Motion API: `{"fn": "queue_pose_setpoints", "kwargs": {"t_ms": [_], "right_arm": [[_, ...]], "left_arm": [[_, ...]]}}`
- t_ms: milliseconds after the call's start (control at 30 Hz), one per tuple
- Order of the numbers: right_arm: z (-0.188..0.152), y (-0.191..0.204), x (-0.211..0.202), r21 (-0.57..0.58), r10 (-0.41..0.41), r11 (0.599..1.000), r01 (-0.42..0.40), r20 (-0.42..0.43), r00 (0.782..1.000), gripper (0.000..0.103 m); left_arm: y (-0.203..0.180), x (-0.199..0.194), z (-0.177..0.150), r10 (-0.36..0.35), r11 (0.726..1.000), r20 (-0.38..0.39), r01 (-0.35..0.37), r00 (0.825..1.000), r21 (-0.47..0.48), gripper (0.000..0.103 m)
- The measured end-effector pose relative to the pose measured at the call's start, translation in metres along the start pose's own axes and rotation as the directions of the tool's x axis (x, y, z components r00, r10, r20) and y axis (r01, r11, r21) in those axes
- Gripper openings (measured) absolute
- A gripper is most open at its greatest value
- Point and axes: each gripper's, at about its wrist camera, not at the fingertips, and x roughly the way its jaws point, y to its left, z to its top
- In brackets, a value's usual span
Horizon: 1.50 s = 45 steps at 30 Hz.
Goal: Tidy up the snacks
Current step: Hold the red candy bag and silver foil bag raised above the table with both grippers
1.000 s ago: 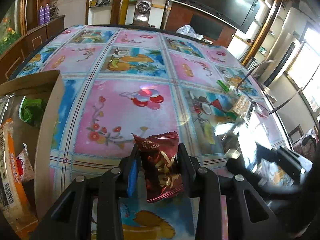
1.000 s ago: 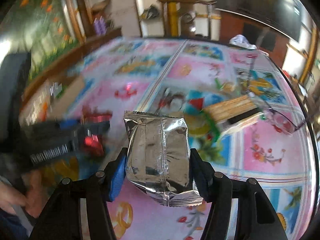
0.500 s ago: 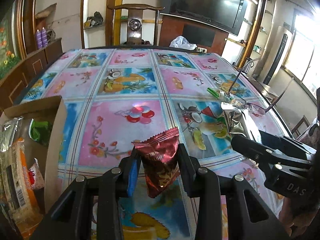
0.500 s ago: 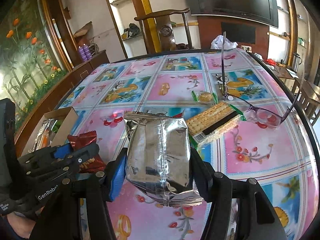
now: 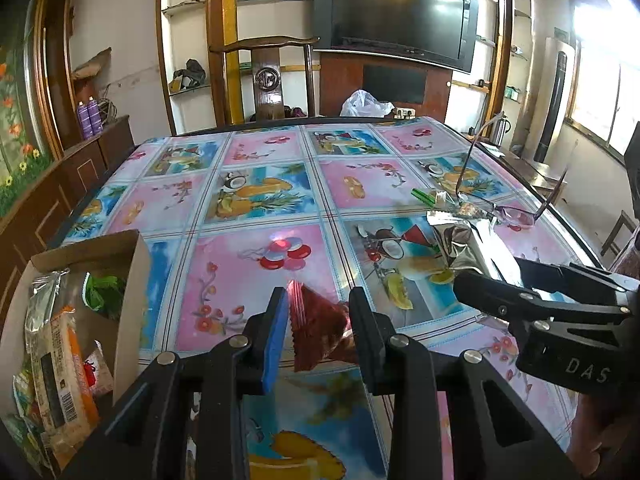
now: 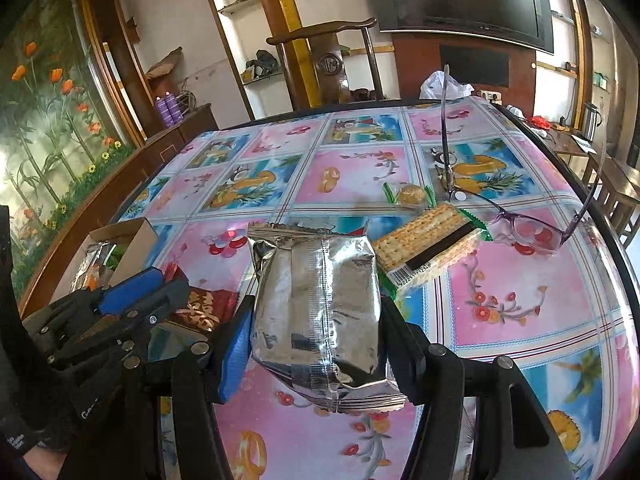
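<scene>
My left gripper (image 5: 318,312) is shut on a small dark red snack packet (image 5: 316,326), held above the table near its front edge. It also shows in the right wrist view (image 6: 168,280), with the red packet (image 6: 204,308) beside it. My right gripper (image 6: 314,316) is shut on a silver foil snack bag (image 6: 316,312); the bag shows in the left wrist view (image 5: 460,244) too. An open cardboard box (image 5: 136,280) with several snacks in it stands at the left. A cracker pack (image 6: 432,244) and a small wrapped pastry (image 6: 408,194) lie on the table.
The table has a pink and blue fruit-print cloth (image 5: 280,192). Purple-framed glasses (image 6: 532,232) lie at the right beside the cracker pack. A wooden chair (image 5: 268,76) stands behind the far edge. A wooden cabinet (image 5: 80,168) runs along the left side.
Both grippers have tilted up, so more of the room shows. The red packet has turned edge-on in the left gripper. Both packets stay gripped.
</scene>
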Motion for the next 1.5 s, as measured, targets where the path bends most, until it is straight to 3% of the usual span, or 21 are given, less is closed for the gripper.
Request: {"fn": "queue_pose_setpoints", "kwargs": {"t_ms": [100,167,267,333,500,567,800,867,900,1000,1367,1500], "right_arm": [[0.000,-0.002,-0.001,0.014,-0.001,1.000,0.001,0.005,1.000,0.064],[0.001,-0.006,-0.001,0.030,-0.001,1.000,0.001,0.006,1.000,0.064],[0.002,-0.011,-0.002,0.056,-0.002,0.998,0.002,0.005,1.000,0.064],[0.003,-0.013,-0.003,0.070,0.005,0.998,-0.005,0.005,1.000,0.064],[0.003,-0.013,-0.004,0.075,0.009,0.997,-0.009,0.005,1.000,0.064],[0.003,-0.013,-0.004,0.076,0.014,0.997,-0.014,0.003,1.000,0.064],[0.003,-0.010,-0.005,0.072,0.019,0.997,-0.019,0.003,1.000,0.064],[0.003,-0.010,-0.005,0.071,0.020,0.997,-0.020,0.004,1.000,0.064],[0.003,-0.010,-0.005,0.070,0.020,0.997,-0.020,0.005,1.000,0.064],[0.003,-0.009,-0.005,0.069,0.020,0.997,-0.020,0.003,1.000,0.064],[0.003,-0.009,-0.007,0.067,0.021,0.998,-0.022,0.013,1.000,0.064],[0.003,-0.009,-0.007,0.071,0.020,0.997,-0.021,0.011,1.000,0.064]], "left_arm": [[0.005,0.003,0.001,-0.003,1.000,-0.016,0.003,1.000,-0.022,0.030],[0.019,0.004,0.003,-0.042,0.994,-0.037,0.038,0.998,-0.101,0.034],[0.040,0.009,0.004,-0.093,0.974,-0.064,0.078,0.994,-0.212,0.048],[0.047,0.016,0.002,-0.134,0.960,-0.095,0.105,0.986,-0.261,0.048],[0.034,0.023,-0.001,-0.113,0.973,-0.121,0.086,0.986,-0.213,0.065],[0.028,0.026,-0.002,-0.108,0.980,-0.131,0.084,0.985,-0.183,0.066],[0.013,0.043,-0.009,-0.088,0.991,-0.153,0.070,0.984,-0.116,0.064],[0.008,0.045,-0.009,-0.066,0.995,-0.151,0.054,0.986,-0.088,0.056],[0.008,0.044,-0.009,-0.071,0.994,-0.144,0.058,0.987,-0.088,0.045],[0.011,0.043,-0.009,-0.079,0.993,-0.139,0.064,0.987,-0.104,0.040],[0.013,0.027,-0.005,-0.068,0.993,-0.081,0.060,0.994,-0.099,0.031],[0.013,0.032,-0.005,-0.078,0.993,-0.113,0.067,0.991,-0.097,0.032]]}}
